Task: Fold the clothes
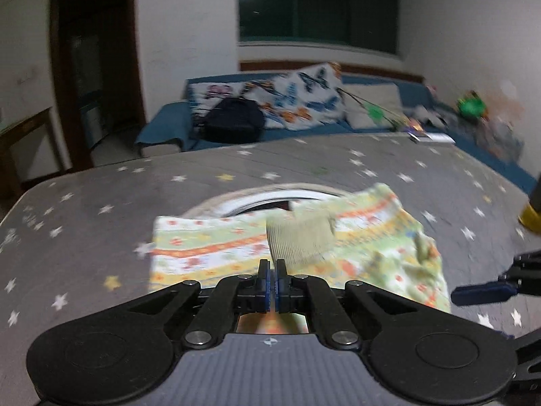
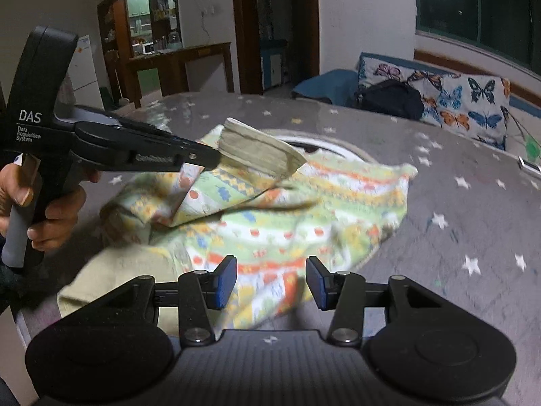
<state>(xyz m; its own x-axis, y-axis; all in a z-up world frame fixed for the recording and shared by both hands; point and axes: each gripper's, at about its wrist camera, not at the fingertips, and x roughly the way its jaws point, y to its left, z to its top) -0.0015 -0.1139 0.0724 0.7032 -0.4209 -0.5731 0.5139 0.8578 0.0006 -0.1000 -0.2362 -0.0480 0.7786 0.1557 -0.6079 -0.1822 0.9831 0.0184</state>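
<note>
A small patterned garment (image 1: pixel 372 253), green, yellow and orange with a ribbed olive waistband (image 1: pixel 299 237), lies on the grey star-print table cover (image 1: pixel 101 220). My left gripper (image 1: pixel 273 277) is shut on the waistband and holds that edge lifted above the rest of the cloth; in the right wrist view the left gripper (image 2: pixel 206 157) shows from the side, pinching the waistband (image 2: pixel 260 154). My right gripper (image 2: pixel 270 280) is open and empty, just above the near part of the garment (image 2: pixel 287 223); one blue finger (image 1: pixel 483 292) shows at the right of the left wrist view.
A white ring shape (image 1: pixel 270 199) sits under the cover behind the garment. A blue sofa (image 1: pixel 162 125) with butterfly cushions (image 1: pixel 304 98) and a black backpack (image 1: pixel 233 118) stands behind the table. A yellow object (image 1: pixel 531 218) is at the right edge.
</note>
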